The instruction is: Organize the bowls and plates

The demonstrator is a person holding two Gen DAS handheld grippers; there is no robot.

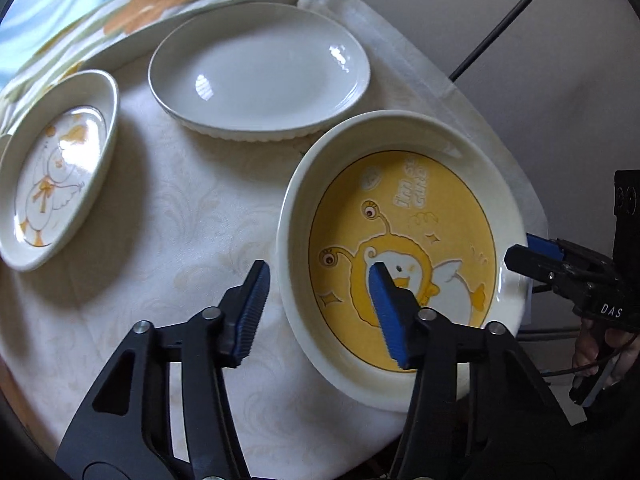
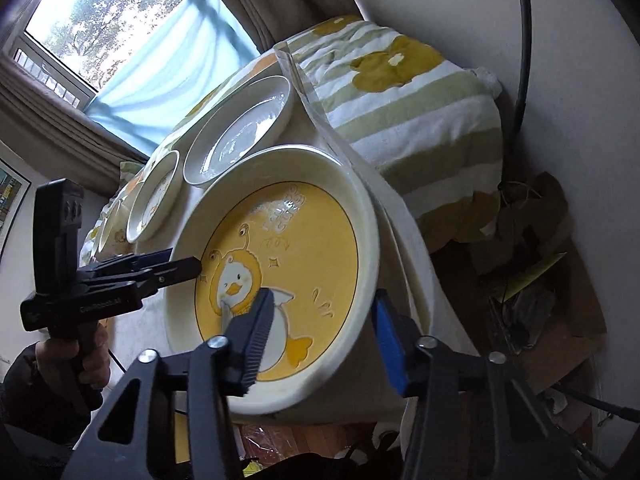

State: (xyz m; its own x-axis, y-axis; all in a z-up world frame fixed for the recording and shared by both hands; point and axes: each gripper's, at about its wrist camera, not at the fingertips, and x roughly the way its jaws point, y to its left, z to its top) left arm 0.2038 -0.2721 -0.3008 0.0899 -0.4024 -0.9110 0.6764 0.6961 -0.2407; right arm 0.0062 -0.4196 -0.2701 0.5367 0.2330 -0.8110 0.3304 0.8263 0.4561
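A deep cream plate with a yellow duck picture [image 1: 400, 208] [image 2: 280, 240] lies at the near right corner of the cloth-covered table [image 1: 160, 240]. My left gripper [image 1: 320, 268] straddles its left rim, one finger outside and one over the yellow inside. The pads stand off the rim, so it is open. My right gripper [image 2: 323, 295] straddles the opposite rim the same way and is also open. Each gripper shows in the other's view: the right gripper [image 1: 532, 258] and the left gripper [image 2: 184, 268]. A white oval plate [image 1: 260, 68] [image 2: 244, 128] and a small duck dish [image 1: 56, 168] [image 2: 156, 200] lie behind.
A striped green and yellow blanket [image 2: 420, 120] is bunched beyond the table's far edge. The table edge [image 2: 416, 264] runs right beside the yellow plate, with brown clutter on the floor [image 2: 532, 240] below. Another dish [image 2: 108, 220] lies past the duck dish. A hand [image 2: 92, 360] holds the left gripper.
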